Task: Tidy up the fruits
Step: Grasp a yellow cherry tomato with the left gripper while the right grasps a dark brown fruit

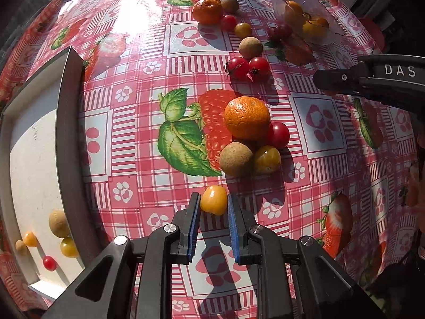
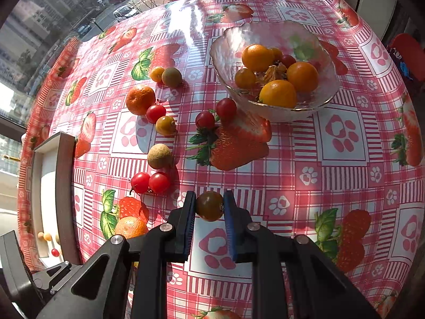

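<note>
Yellow cherry tomato sits gripped in the left hand-held gripper, white tray to its left, while the right hand-held gripper pinches a dark tomato, glass bowl ahead.

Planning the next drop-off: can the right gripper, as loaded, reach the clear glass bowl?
Probably yes. The right gripper is shut on a dark brownish cherry tomato, and the clear glass bowl lies ahead across bare tablecloth; the loose fruits sit off to the left.

open cloth r of centre; loose fruit chain + glass bowl as obstacles
</note>
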### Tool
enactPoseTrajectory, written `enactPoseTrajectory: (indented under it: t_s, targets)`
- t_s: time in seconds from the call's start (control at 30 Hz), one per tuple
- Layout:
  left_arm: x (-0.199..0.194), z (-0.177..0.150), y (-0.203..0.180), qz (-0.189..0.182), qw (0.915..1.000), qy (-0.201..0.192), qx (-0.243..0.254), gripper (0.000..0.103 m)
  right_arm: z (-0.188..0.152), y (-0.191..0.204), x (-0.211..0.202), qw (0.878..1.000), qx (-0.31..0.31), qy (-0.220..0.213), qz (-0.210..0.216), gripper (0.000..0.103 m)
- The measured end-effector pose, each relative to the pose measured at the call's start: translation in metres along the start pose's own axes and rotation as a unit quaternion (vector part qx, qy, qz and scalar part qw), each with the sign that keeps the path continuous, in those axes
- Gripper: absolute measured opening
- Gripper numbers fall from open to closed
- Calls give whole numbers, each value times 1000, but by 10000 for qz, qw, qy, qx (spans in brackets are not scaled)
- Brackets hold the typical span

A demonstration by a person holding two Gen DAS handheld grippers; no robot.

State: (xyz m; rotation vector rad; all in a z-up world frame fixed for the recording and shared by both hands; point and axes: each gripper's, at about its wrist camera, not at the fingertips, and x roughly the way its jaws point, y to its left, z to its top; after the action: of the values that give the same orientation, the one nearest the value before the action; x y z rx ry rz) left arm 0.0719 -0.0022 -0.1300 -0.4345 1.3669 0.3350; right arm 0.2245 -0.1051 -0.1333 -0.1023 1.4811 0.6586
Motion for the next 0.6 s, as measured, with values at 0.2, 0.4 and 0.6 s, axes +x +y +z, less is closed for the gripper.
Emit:
enactPoseTrajectory:
  t_s: [0.2, 0.4, 0.6]
  targets:
    - [-2, -6, 8, -178, 9998, 94, 5, 22, -44, -9, -14, 9991, 327, 166, 222, 23]
    - [-16, -16, 17, -276, 9996, 26, 44, 22, -73, -7, -23, 9980, 477, 305, 297, 22]
    - [-13, -17, 27, -316, 9995, 30, 36, 22, -86, -2, -31, 9977, 510, 371, 242, 22]
